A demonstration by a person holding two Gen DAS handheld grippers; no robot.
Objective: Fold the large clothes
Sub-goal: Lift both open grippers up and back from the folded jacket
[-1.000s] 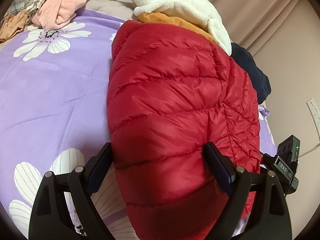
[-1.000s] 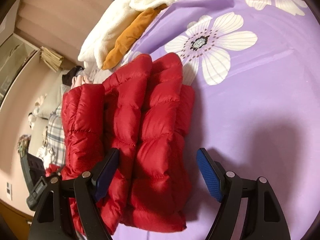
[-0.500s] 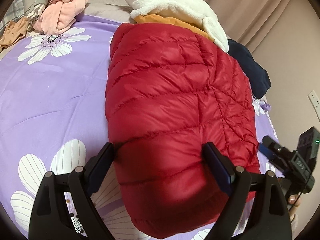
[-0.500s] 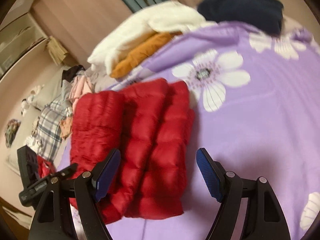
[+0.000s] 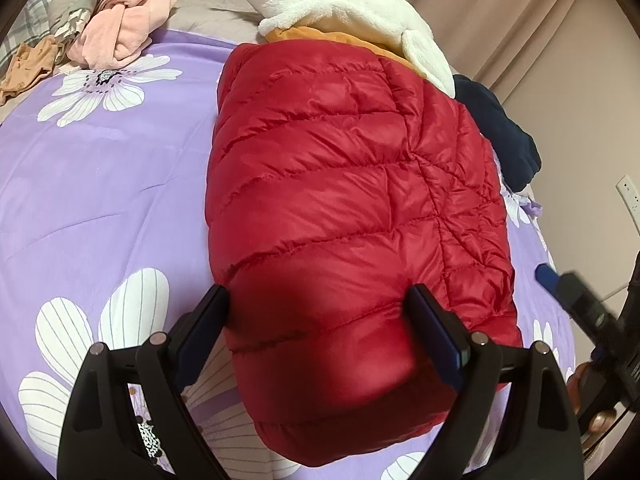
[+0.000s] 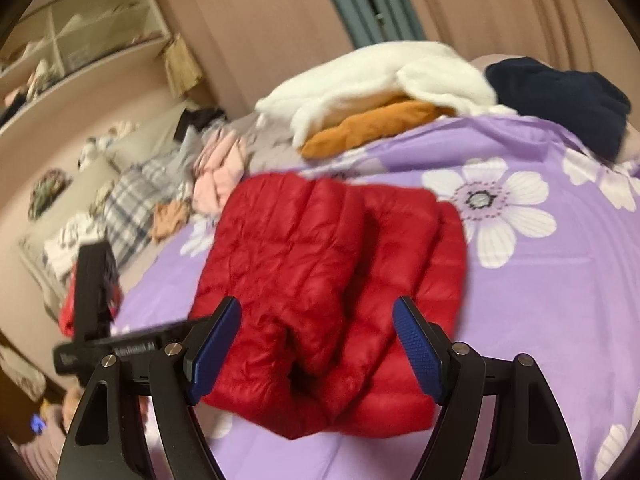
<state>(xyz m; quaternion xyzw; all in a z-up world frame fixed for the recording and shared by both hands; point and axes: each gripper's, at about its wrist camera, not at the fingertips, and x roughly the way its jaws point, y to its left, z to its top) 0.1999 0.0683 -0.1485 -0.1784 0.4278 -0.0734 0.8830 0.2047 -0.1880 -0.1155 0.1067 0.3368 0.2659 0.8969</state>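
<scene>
A folded red puffer jacket (image 5: 340, 200) lies flat on the purple flowered bedsheet (image 5: 100, 184). My left gripper (image 5: 320, 328) hangs over the jacket's near end, jaws wide open, one finger at each side of the padded edge, not pressing it. My right gripper (image 6: 316, 344) stands open above the jacket (image 6: 320, 272), nothing between its blue pads (image 6: 416, 352). The right gripper (image 5: 580, 304) also shows at the right edge of the left wrist view, off the jacket's side. The left gripper (image 6: 96, 280) appears at the jacket's left end in the right wrist view.
A white fleece (image 5: 352, 12) lies over an orange garment (image 5: 320, 36), with a navy garment (image 5: 500, 128) beside them at the far end of the bed. Pink clothes (image 5: 124, 36) and a plaid item (image 6: 128, 208) lie further off. A wall socket (image 5: 628, 192) is at right.
The right gripper has risen and rolled, so its view now sits level and further back from the jacket. The left gripper has stayed over the jacket's near end.
</scene>
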